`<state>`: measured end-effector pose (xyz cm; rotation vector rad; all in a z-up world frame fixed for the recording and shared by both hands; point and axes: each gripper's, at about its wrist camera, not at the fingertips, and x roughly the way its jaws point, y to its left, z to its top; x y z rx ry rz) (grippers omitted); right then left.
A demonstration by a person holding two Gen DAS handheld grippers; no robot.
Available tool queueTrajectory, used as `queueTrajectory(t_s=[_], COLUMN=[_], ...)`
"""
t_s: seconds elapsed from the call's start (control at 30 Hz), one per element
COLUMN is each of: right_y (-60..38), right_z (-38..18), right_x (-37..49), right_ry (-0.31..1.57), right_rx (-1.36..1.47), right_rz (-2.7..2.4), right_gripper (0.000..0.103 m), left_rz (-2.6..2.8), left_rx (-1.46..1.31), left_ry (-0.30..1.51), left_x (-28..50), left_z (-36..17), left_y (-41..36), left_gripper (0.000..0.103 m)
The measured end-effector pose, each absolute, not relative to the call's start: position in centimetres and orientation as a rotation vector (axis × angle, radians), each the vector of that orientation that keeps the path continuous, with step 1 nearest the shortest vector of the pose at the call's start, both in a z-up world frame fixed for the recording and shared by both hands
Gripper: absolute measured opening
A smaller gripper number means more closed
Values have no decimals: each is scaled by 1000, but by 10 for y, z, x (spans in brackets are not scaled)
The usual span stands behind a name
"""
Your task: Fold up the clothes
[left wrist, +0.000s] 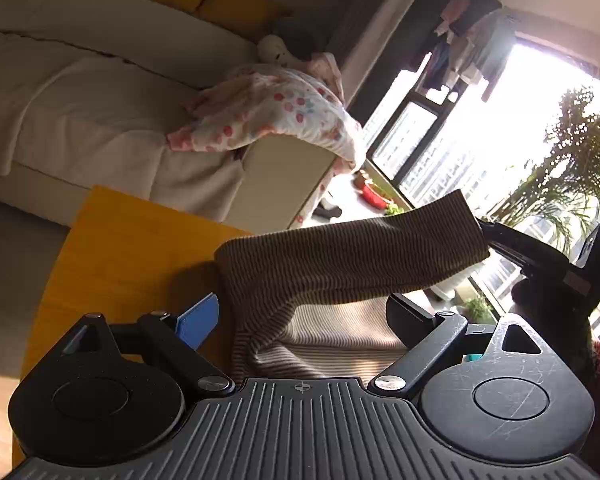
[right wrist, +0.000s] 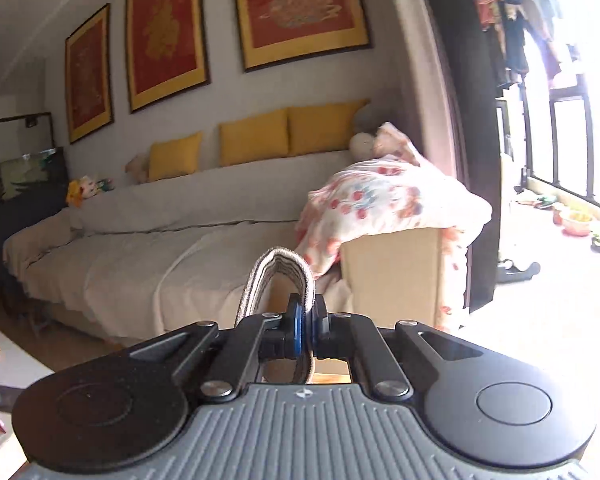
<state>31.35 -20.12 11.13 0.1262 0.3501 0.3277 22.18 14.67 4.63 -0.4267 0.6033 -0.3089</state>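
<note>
A brown-and-cream striped garment (left wrist: 332, 272) lies partly on the yellow wooden table (left wrist: 112, 248). One end of it is lifted off the table to the right. My left gripper (left wrist: 300, 320) is open, its blue-padded finger (left wrist: 198, 320) left of the cloth and the other finger right of it, with the garment between them. My right gripper (right wrist: 306, 326) is shut on a folded edge of the striped garment (right wrist: 278, 276), which loops up above its pads. The right gripper also shows in the left wrist view (left wrist: 496, 236), pinching the raised end.
A beige sofa (left wrist: 100, 120) with yellow cushions (right wrist: 256, 136) stands beyond the table. A floral blanket (left wrist: 276, 116) drapes over its arm. A bright balcony window (left wrist: 480, 152), hanging clothes and a potted palm (left wrist: 572, 160) are at right. Framed red pictures (right wrist: 300, 8) hang on the wall.
</note>
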Motion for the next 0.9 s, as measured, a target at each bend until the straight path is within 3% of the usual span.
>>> queueTrajectory(t_s=[0.27,0.37,0.43,0.5,0.7,0.8,0.9], right_y=[-280,-296,-301,-293,-246,-224,-217], right_z=[61,51,46,40,1,2,30], right_x=[341,329,322,318,334,336,326], right_ry=[504,521,528,536,617,606,501], right_rx=[100,179,235,272,247,169,106], right_rz=[50,70,115,192,265,289,291], right_gripper=[8,20,45,58,56,20,19], left_rz=[-366,-389,-390,-373,-356,-358,-378], left_rx=[-258,-236,-218,-195,-150,-168,-195], left_ry=[690,682,669,657,624,600,568], left_x=[252,258,262,262,253,253,255], left_z=[18,15,14,14,17,22,27], left_y=[90,79,72,65,57,62,67], left_gripper=[96,96,96,96,99,99,101])
